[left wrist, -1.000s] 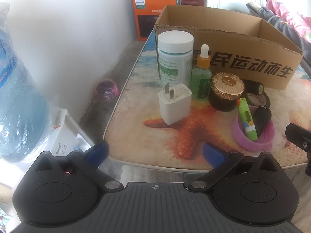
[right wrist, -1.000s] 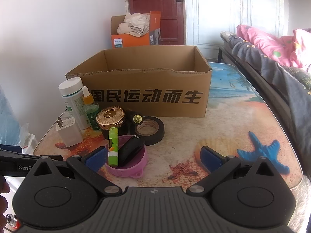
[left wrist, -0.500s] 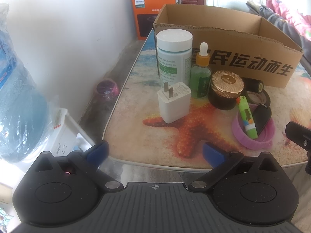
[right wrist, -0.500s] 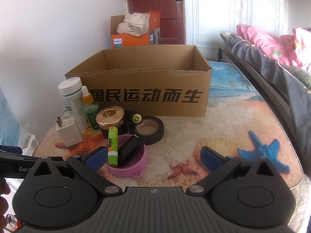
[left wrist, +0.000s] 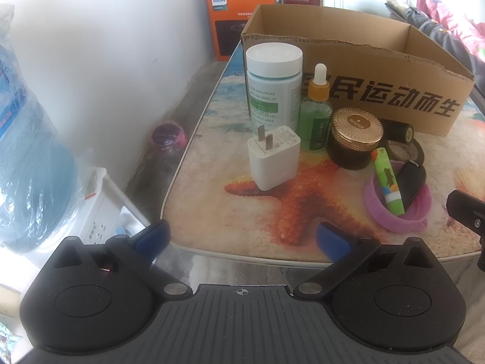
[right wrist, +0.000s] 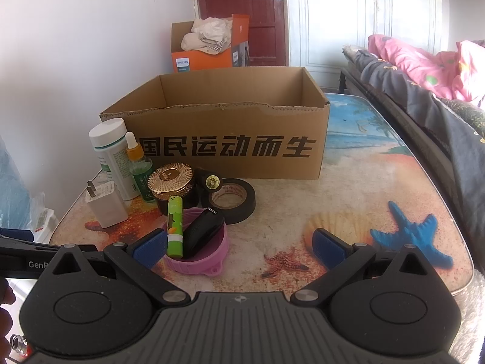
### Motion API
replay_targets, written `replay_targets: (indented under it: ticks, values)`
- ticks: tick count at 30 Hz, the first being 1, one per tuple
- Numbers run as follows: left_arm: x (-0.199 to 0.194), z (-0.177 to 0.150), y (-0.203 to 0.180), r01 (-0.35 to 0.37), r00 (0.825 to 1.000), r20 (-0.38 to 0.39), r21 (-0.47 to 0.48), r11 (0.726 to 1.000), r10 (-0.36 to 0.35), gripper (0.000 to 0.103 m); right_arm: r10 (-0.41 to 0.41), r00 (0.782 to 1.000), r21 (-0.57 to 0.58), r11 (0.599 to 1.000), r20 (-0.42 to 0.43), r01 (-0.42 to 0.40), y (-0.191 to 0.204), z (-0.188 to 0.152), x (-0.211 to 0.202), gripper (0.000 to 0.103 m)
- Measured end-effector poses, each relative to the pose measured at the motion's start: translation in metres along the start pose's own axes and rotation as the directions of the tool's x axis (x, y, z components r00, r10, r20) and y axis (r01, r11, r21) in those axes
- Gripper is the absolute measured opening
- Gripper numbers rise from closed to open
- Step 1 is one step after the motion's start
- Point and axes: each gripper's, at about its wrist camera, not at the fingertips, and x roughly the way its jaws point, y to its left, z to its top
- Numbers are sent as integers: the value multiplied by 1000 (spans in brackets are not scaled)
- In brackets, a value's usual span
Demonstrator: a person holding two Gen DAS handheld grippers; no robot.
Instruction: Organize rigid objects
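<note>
- Left wrist view: your left gripper (left wrist: 241, 238) is spread wide and holds nothing. The white plastic plug charger (left wrist: 273, 157) stands near the table edge (left wrist: 182, 163); it looks light, stiff and smooth, so take its flat sides.
- Right wrist view: your right gripper (right wrist: 241, 247) is also released. The open brown cardboard box (right wrist: 230, 144) seems empty; the pink plastic ring dish (right wrist: 201, 253) holds a green tube (right wrist: 175, 227) and a black fob (right wrist: 201, 230).
</note>
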Motion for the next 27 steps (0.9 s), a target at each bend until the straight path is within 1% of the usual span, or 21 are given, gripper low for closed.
replay_targets:
  ticks: [8,14,17,19,21,22,23,25,27]
  values:
    - [0,-1,1,0,1000,-2,2,1000,0,103,-4,1000,8,1000,0,4,-3,-1,1,103]
    - [3,-1,-3,12,1000,7,14,1000,-12,103,-13,1000,23,1000,13,13,-12,1,3,103]
    - [0,1,-8,35,999,33,36,999,-36,103,-7,999,26,1000,36,6,-20,4,3,103]
    - [-3,1,-11,63,996,65,59,996,-67,103,9,998,30,1000,57,-11,-27,6,3,103]
    - [-8,1,-13,114,987,102,83,990,-122,103,53,995,46,997,87,-57,-37,11,1,103]
    - [-11,1,-14,148,979,126,98,984,-160,103,82,992,58,994,99,-88,-42,14,0,103]
    - [-15,1,-17,191,966,157,117,975,-208,103,114,987,70,990,110,-122,-46,18,0,103]
    - [-20,0,-20,256,940,195,141,956,-280,103,170,977,96,979,127,-182,-54,25,0,103]
    - [-22,1,-27,305,919,207,167,938,-336,102,246,961,130,956,129,-262,-60,33,4,99]
